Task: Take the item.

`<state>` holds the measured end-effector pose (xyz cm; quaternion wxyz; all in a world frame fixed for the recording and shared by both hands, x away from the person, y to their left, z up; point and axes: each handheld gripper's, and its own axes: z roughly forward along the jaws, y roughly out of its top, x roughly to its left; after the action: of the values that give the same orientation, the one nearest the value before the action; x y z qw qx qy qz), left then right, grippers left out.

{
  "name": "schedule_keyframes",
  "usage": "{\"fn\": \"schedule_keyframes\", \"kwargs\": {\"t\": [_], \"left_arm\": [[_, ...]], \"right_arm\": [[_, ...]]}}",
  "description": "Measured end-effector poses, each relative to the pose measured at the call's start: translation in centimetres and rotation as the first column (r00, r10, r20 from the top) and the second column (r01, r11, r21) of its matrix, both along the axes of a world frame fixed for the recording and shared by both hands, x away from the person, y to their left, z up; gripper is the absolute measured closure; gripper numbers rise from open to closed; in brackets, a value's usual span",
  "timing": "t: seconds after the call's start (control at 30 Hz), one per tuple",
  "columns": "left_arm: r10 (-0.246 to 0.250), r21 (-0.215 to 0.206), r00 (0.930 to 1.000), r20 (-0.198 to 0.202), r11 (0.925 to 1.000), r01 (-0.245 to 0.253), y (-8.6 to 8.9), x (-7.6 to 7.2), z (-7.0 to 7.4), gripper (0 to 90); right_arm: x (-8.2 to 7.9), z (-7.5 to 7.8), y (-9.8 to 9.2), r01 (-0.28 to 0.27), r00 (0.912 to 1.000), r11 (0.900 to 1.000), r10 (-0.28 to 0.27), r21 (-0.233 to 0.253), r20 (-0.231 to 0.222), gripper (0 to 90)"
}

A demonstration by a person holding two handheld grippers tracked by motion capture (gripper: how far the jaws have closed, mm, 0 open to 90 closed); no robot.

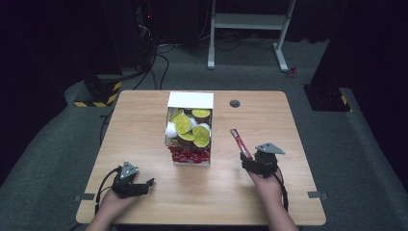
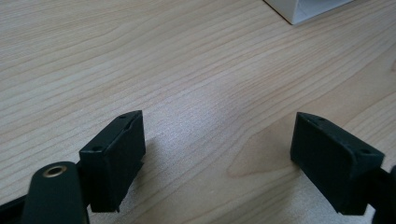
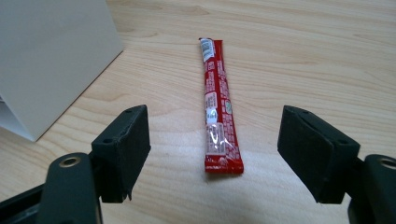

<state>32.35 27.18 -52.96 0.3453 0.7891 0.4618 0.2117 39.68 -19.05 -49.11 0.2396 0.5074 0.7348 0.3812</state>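
1. The right gripper is released: its two black jaws stand wide apart, one on each side of a red stick packet, touching neither edge of it.
2. That packet lies flat on the wooden surface, its near sealed end between the jaws and its far end, with a small white label, pointing away from the gripper.
3. In the high view the right gripper sits at the near right of the surface with a hand behind it, and the red stick packet runs from it slantwise up and to the left.
4. Just left of the packet stands a white box; its plain white wall shows near the left jaw in the right gripper view.
5. The box holds cups with yellow lids at the back and a heap of red packets at the front.
6. The left gripper rests at the near left, well apart from the box.
7. It too is released, its jaws spread over bare wood with nothing between them.
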Motion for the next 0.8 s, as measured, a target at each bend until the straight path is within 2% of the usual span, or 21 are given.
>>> {"fn": "schedule_keyframes", "kwargs": {"t": [0.2,0.57,0.7,0.8], "left_arm": [[0.000,0.000,1.0000,0.000,1.0000,0.000,0.0,0.0,0.0,18.4],[0.000,0.000,1.0000,0.000,1.0000,0.000,0.0,0.0,0.0,18.4],[0.002,0.000,1.0000,0.000,1.0000,-0.002,0.0,0.0,0.0,18.5],[0.001,0.001,1.0000,0.000,1.0000,-0.001,0.0,0.0,0.0,18.5]], "right_arm": [[-1.3,0.0,-0.8,-0.005,1.0000,1.000,0.005,0.004,0.007,24.4],[-3.2,-0.6,-2.9,0.013,0.9999,1.000,-0.013,0.001,-0.008,24.5],[-3.8,-1.2,-3.8,0.026,0.9995,1.000,-0.026,-0.010,-0.017,24.4],[-4.4,-2.2,-4.6,0.052,0.9984,0.997,-0.053,-0.049,-0.021,23.4]]}}
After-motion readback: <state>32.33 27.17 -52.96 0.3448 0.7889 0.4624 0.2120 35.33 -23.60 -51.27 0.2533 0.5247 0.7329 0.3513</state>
